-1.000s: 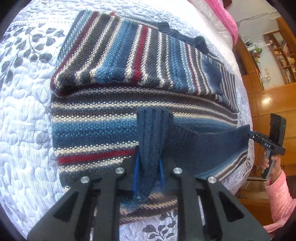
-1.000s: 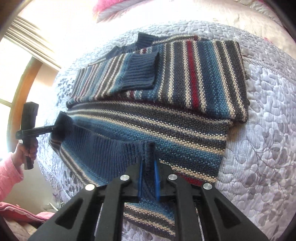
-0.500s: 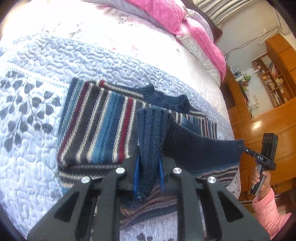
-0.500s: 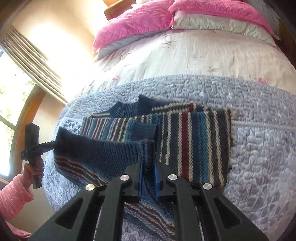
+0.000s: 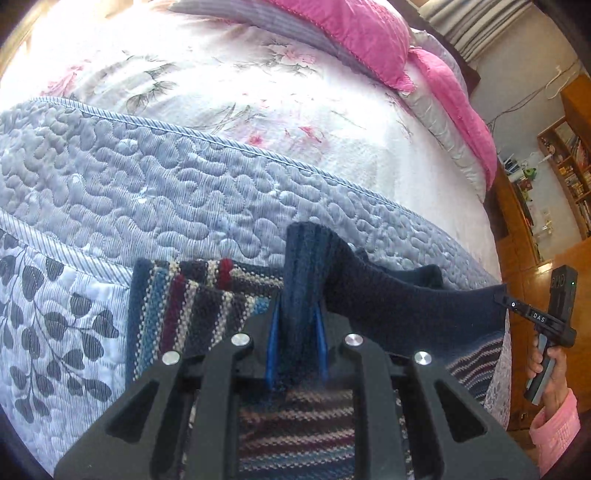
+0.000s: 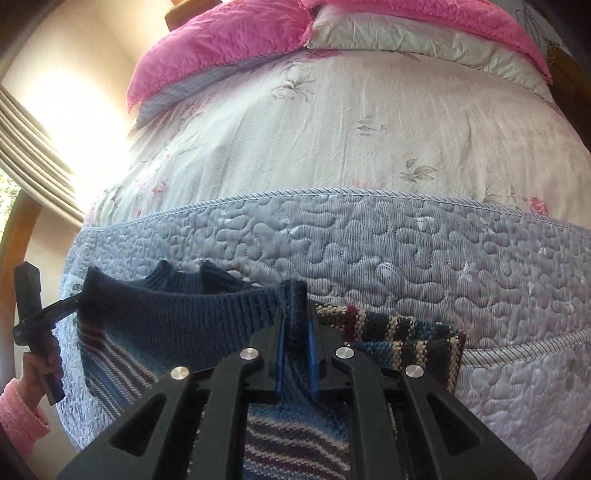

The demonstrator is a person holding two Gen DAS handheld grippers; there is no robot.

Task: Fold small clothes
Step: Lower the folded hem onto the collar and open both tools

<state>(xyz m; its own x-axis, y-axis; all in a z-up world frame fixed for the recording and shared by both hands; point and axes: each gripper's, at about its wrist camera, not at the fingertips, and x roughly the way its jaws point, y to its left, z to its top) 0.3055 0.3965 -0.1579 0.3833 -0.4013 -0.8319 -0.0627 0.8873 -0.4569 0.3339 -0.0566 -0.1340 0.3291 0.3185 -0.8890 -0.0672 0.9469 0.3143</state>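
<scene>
Left wrist view: left gripper (image 5: 295, 339) and right gripper (image 6: 295, 350) both pinch the striped sweater's (image 5: 177, 317) navy hem (image 5: 406, 310) at lower center, lifting it over the quilt (image 5: 147, 192), probably to fold it in half.

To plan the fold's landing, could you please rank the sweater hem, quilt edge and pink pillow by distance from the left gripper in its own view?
1. Sweater hem, clamped in the left gripper.
2. Quilt edge, beyond it, mid-bed.
3. Pink pillow, at the bed's far end.
</scene>
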